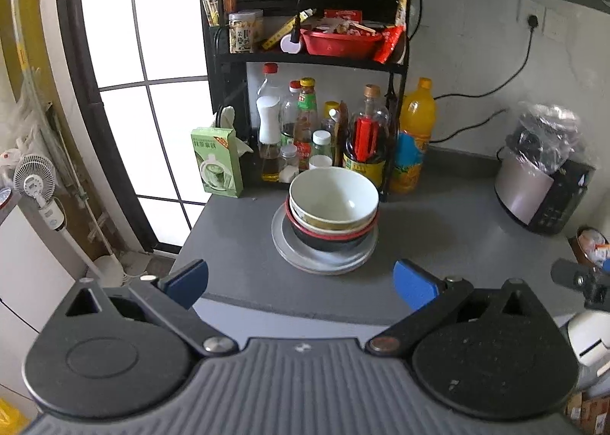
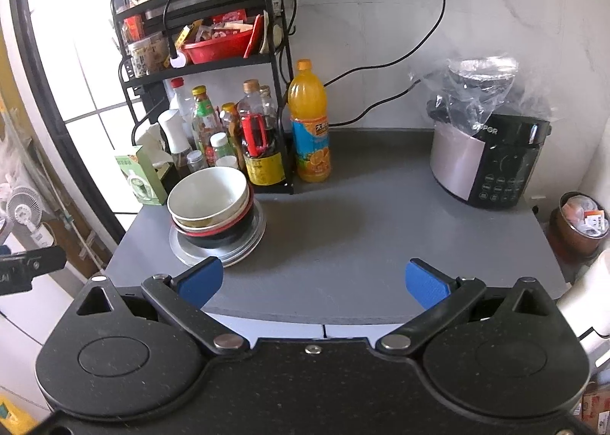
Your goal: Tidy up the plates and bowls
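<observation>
A stack of dishes stands on the grey counter (image 1: 438, 244): grey plates (image 1: 324, 263) at the bottom, a black bowl with a red rim (image 1: 328, 240) on them, and a white bowl (image 1: 333, 195) on top. The same stack shows in the right wrist view, with the white bowl (image 2: 207, 195) above the plates (image 2: 221, 252). My left gripper (image 1: 301, 282) is open and empty, just in front of the stack. My right gripper (image 2: 314, 282) is open and empty, at the counter's front edge, right of the stack.
A black shelf rack (image 1: 309, 57) with sauce bottles (image 1: 305, 122) stands behind the stack. An orange juice bottle (image 2: 309, 122) is beside it. A rice cooker (image 2: 488, 160) sits at the back right. A green box (image 1: 217, 160) stands at the left edge. A bin (image 2: 579, 221) is at the right.
</observation>
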Demonstrator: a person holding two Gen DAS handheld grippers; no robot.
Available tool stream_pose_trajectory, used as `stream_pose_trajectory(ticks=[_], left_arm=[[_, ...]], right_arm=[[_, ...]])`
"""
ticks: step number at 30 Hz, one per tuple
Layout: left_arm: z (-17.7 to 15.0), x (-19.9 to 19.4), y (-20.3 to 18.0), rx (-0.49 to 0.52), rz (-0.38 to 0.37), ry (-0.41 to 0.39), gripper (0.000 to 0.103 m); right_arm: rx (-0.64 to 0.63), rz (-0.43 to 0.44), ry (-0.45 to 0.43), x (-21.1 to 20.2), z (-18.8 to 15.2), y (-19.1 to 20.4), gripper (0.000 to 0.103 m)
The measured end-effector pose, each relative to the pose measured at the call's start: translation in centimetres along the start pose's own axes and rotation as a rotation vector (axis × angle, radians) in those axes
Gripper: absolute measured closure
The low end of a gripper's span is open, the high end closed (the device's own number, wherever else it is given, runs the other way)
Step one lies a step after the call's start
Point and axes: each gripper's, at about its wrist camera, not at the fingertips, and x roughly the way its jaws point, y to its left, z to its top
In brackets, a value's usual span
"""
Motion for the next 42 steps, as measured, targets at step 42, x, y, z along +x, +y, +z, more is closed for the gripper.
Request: stream_pose_trajectory(ticks=[42], left_arm=[[-1.2,-2.4,-0.8,0.027,-0.07,-0.009,0.0]], right_arm=[[-0.01,-0.025,-0.036,-2.4,-1.1,0.1,0.0]])
